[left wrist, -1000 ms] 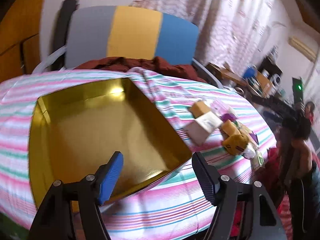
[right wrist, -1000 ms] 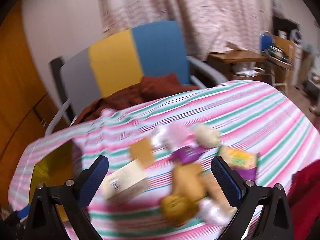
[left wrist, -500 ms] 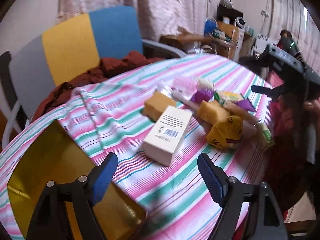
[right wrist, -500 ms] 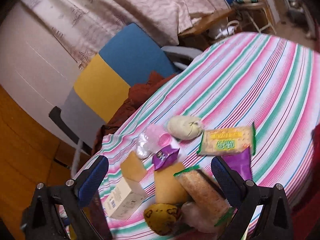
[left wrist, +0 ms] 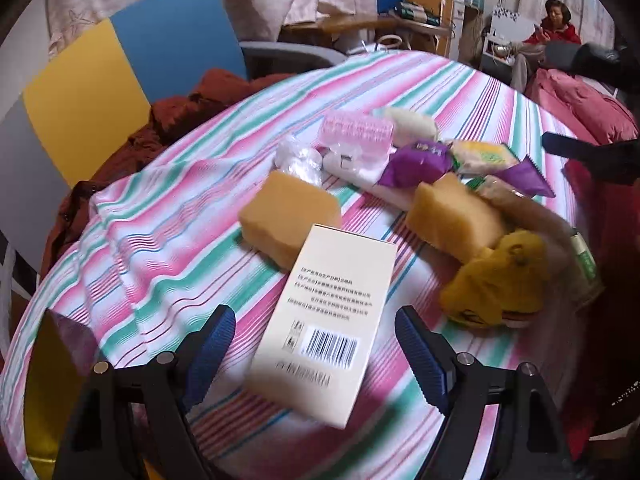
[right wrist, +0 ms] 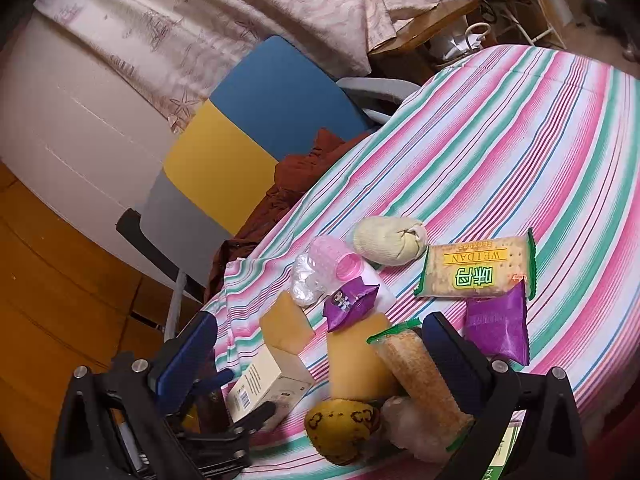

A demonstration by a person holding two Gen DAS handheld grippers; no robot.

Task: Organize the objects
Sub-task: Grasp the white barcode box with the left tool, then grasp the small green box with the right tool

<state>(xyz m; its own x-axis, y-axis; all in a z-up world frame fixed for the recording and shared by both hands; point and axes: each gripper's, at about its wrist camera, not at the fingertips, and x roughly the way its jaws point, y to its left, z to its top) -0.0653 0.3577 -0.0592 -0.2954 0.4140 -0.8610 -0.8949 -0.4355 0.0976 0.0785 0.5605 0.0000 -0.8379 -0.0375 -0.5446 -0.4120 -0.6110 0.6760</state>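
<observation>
Swinging away from the gold tin, the left hand-held gripper has closed in on the cream carton, which a second ago lay well ahead of it and now sits between its spread blue pads, not touching either. That straddle looks deliberate: the carton lies lengthwise along the fingers, so a squeeze would catch its two narrow long sides. The tin is now only a yellow sliver behind and to the left of this gripper, probably kept close as the place the things are meant to go.

Just beyond the carton, a tan sponge block touches its far end; a second sponge and a yellow pouch lie ahead to the right. The right hand-held gripper has dropped lower over the pile, jaws wide and empty, with a long biscuit pack and the second sponge between its fingers. Its height above them is hard to judge, though it seems to hover rather than rest. Further ahead lie the purple sachets, the cracker pack and a pale rolled bundle.
</observation>
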